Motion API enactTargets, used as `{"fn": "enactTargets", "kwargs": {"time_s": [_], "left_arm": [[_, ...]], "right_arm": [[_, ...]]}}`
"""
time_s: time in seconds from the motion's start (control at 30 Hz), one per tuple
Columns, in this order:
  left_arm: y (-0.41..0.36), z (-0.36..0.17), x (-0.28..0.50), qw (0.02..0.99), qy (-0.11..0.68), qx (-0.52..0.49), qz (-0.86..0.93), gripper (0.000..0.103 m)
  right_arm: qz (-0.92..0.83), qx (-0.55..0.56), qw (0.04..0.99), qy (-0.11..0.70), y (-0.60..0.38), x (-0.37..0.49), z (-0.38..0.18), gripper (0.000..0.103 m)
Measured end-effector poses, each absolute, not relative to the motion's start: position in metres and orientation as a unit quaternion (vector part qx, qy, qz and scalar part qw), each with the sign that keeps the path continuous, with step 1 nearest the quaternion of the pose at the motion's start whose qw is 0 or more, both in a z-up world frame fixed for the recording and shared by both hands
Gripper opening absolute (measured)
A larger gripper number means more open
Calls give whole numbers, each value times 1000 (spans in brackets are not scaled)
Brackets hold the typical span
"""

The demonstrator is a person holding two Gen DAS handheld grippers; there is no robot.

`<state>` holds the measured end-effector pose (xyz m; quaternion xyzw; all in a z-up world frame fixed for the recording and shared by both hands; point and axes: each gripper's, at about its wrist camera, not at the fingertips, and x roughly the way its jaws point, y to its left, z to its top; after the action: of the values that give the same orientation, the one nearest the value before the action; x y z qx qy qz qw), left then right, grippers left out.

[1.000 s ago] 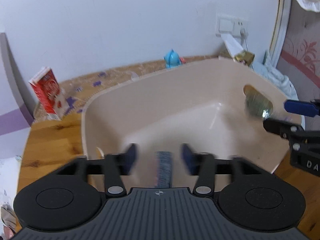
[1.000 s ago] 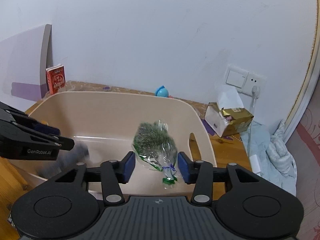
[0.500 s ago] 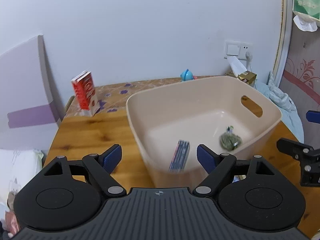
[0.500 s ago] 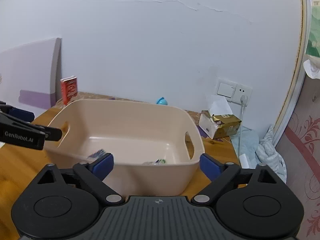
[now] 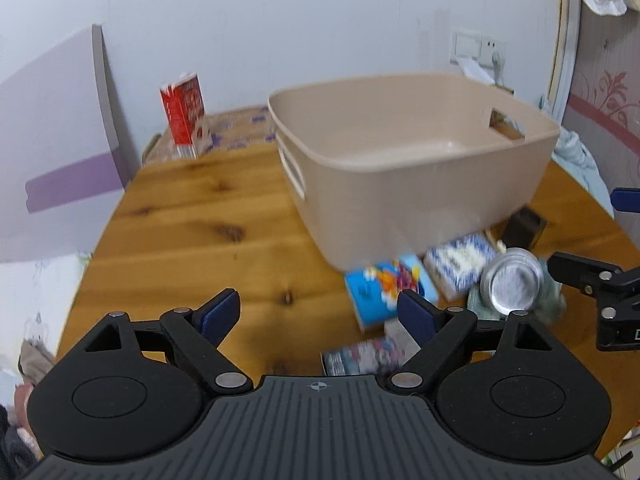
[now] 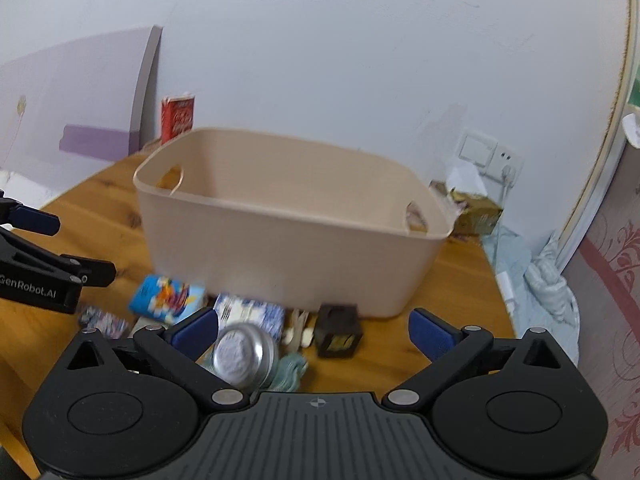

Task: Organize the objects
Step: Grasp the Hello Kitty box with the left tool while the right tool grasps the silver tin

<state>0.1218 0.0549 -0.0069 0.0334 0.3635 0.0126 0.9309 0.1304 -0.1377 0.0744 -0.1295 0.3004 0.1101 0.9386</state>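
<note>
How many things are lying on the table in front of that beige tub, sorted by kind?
Printed packets or boxes: 3 (cartoon one, blue-white one, purple patterned one)
Round metal tin: 1
Dark cube box: 1
Greenish bundle: 1
Total: 6, though blur may hide small bits.

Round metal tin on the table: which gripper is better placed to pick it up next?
Probably the right gripper: the round metal tin lies just inside its open jaws, while the left gripper faces bare table, the tin off to its right.
</note>
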Motion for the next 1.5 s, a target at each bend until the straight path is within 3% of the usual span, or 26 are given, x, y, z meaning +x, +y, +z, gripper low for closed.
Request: {"fn": "enactTargets", "kwargs": {"time_s": [0.63, 0.77, 0.87, 0.93, 1.23, 1.33, 1.5], "left_arm": [[60, -49, 125, 905, 426, -19, 10, 86], [61, -55, 129, 898, 439, -31, 6, 76], [59, -55, 128, 902, 431, -24, 4, 73], [59, -55, 128, 903, 429, -23, -2, 73], [61, -60, 136, 909, 415, -5, -21, 73], [61, -61, 138, 912, 410, 0, -31, 73], [62, -62, 141, 915, 402, -2, -36, 71]], "right_arm": [[165, -89, 920, 345, -126, 149, 42, 56], [171, -89, 917, 348, -124, 149, 39, 34], [182, -87, 918, 341, -124, 147, 42, 22], [192, -88, 918, 336, -124, 145, 46, 19], [214, -110, 908, 343, -112, 150, 51, 19], [216, -110, 904, 353, -106, 155, 46, 32], [218, -106, 901, 359, -101, 159, 39, 40]]}}
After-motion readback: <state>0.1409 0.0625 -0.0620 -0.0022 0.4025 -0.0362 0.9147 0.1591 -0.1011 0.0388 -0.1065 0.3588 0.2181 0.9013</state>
